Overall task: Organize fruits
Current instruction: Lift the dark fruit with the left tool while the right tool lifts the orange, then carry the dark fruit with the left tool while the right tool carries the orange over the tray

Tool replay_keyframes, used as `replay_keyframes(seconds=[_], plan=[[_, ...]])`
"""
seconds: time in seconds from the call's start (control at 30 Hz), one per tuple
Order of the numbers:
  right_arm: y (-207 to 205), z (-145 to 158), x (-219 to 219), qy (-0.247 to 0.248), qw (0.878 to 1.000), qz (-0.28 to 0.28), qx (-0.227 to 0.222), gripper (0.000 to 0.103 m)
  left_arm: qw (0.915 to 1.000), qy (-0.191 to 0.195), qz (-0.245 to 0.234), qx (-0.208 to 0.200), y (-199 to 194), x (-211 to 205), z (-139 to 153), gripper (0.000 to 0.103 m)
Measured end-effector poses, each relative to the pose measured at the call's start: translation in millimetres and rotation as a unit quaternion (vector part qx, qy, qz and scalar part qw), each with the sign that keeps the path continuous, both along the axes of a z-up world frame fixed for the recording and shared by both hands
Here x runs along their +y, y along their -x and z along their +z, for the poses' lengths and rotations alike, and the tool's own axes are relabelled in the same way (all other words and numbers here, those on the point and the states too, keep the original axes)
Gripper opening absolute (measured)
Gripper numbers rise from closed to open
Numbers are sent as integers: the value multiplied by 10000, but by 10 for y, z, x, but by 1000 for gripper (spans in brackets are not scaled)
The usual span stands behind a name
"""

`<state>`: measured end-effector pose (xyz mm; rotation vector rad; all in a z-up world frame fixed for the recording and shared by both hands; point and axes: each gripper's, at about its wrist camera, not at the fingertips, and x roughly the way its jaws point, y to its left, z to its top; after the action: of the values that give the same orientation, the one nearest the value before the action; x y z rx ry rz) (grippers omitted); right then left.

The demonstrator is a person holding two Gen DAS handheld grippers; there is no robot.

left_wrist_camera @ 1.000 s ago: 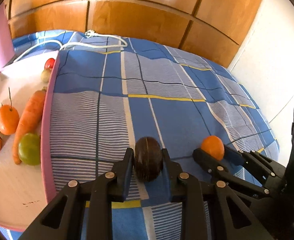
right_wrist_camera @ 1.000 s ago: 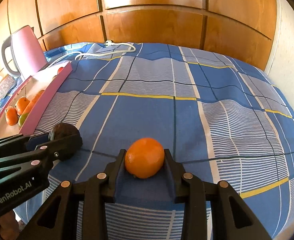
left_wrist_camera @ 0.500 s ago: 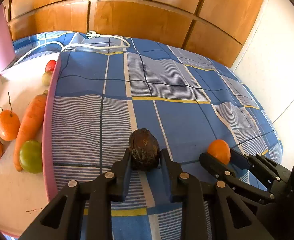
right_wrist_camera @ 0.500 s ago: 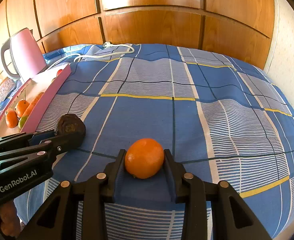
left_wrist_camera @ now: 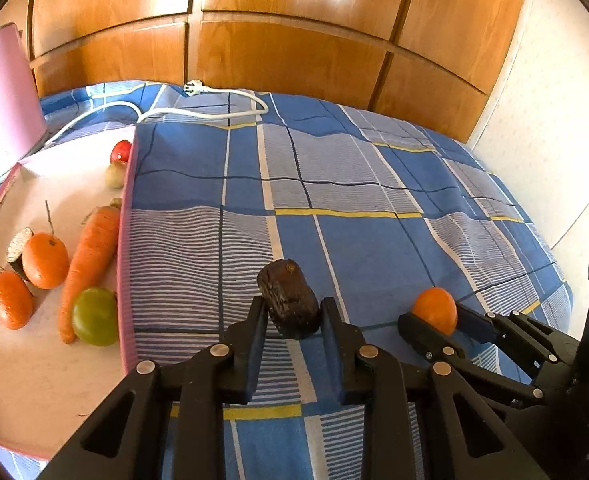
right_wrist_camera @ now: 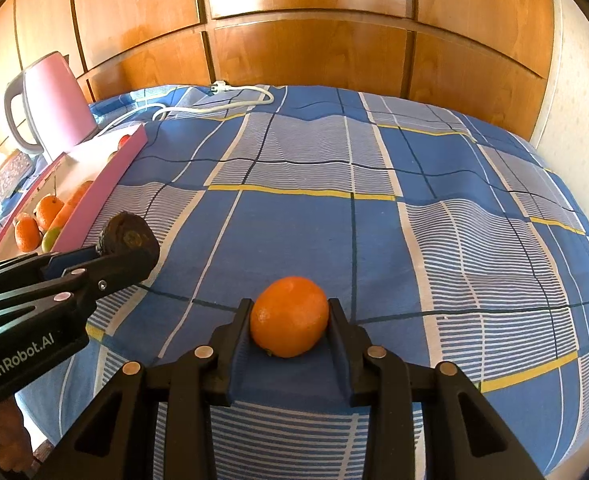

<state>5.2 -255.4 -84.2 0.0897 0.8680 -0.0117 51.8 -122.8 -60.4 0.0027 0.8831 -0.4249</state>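
A pink kettle stands far left on the bed, beside a pink-edged tray that carries two tangerines, a carrot, a green fruit and, at its far end, a red fruit with a pale one just nearer. A white cord trails across the far edge of the checked blue bedspread.

Right of the tray, the left gripper has its fingers clamped on a dark, rough-skinned fruit, which the right-wrist view shows lifted clear of the bedspread. Further right, the right gripper grips an orange between its fingers, near the front of the bed and well apart from the tray. Whether the orange rests on the cloth or hangs just above it cannot be told.

The sorting looks well under way but unfinished: several pieces already lie on the tray, while two are in hand over open bedspread and have yet to be set down. No other loose fruit shows on the bed. Whether the tray is where the fruit comes from or where it goes cannot be read from the pictures.
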Motion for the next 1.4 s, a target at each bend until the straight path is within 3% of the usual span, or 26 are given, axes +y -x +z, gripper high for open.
replay_keyframes(seconds=[0.9,1.4], plan=[[-111,234,364,-40,9986,520,-10,36,9980,215,483,-342,35,366,336,27],[-466,500,972,-214,9898,1410,-70,36,9877,310,1434,-542,-118,1207,504,27]])
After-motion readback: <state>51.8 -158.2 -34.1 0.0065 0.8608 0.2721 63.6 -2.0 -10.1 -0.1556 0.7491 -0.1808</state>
